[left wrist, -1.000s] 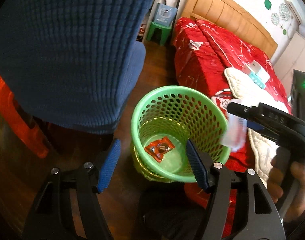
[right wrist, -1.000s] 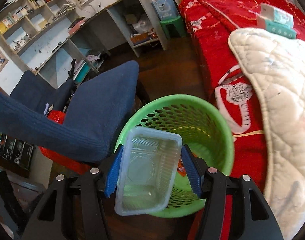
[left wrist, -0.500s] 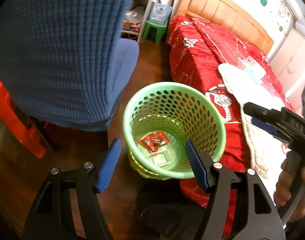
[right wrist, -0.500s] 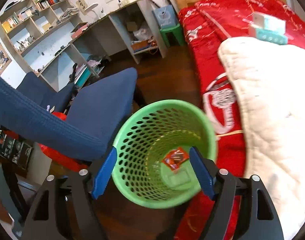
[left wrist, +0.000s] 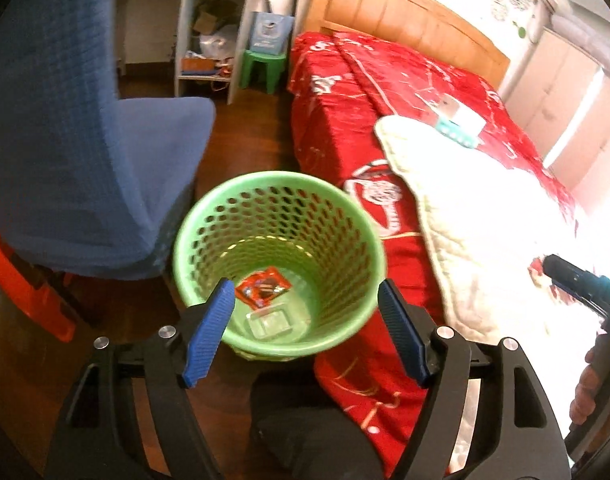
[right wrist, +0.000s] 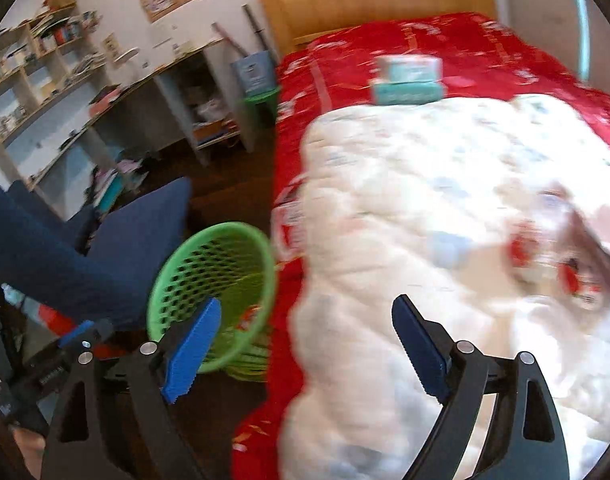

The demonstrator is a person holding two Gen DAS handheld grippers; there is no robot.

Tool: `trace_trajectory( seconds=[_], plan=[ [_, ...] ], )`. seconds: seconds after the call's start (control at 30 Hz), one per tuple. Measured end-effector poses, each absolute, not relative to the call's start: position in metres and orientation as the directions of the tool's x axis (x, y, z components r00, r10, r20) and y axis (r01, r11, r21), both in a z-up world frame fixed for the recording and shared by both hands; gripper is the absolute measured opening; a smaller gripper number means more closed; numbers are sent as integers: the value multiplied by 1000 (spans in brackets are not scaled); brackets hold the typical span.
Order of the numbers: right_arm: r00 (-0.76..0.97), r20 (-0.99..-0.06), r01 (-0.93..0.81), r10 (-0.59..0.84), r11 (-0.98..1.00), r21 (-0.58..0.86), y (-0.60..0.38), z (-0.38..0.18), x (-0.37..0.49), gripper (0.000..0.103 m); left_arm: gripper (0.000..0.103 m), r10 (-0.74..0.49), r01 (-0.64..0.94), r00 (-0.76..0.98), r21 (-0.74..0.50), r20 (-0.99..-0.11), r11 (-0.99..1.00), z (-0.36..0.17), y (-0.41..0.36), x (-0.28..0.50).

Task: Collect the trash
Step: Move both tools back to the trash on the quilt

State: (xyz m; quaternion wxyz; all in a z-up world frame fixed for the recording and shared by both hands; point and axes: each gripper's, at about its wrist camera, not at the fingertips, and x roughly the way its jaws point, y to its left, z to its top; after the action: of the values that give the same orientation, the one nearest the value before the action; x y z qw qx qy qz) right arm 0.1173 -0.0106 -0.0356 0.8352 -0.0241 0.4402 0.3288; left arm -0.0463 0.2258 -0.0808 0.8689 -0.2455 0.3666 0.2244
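A green perforated trash basket [left wrist: 357, 224] stands on the wood floor between a blue chair and the red bed. Inside it lie a red snack wrapper [left wrist: 263, 286] and a clear plastic tray [left wrist: 269, 323]. My left gripper [left wrist: 305, 330] is open and empty, hovering just above the basket's near rim. My right gripper [right wrist: 305, 354] is open and empty, over the bed edge to the right of the basket [right wrist: 209, 276]. Blurred red and white wrappers [right wrist: 561, 256] and a pale blue piece [right wrist: 449, 248] lie on the white quilt ahead of it.
A blue fabric chair [left wrist: 77, 160] stands left of the basket, with a red stool [left wrist: 21, 280] behind it. The red bed [left wrist: 365, 92] carries a white quilt [right wrist: 425, 200] and a teal and white box [right wrist: 409, 80]. Desk shelves [right wrist: 65, 92] and a green stool [left wrist: 265, 70] stand at the back.
The right gripper opened and dropped the clear plastic tray into the basket, then swung right over the bed. The left gripper stayed open over the basket.
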Motion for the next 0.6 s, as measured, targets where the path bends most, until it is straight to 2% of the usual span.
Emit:
trace_trajectory(
  seconds=[0.4,0.6],
  plan=[
    [589,-739,-369,328,922,116,-148,-16,136,85,74,127,-471,653,-269,-747,840,-73,179,-9],
    [605,-755,-285,250,955,88,-193,-26,149,85,75,89,-425,661,-273,-745,863,-67,158,10]
  ],
)
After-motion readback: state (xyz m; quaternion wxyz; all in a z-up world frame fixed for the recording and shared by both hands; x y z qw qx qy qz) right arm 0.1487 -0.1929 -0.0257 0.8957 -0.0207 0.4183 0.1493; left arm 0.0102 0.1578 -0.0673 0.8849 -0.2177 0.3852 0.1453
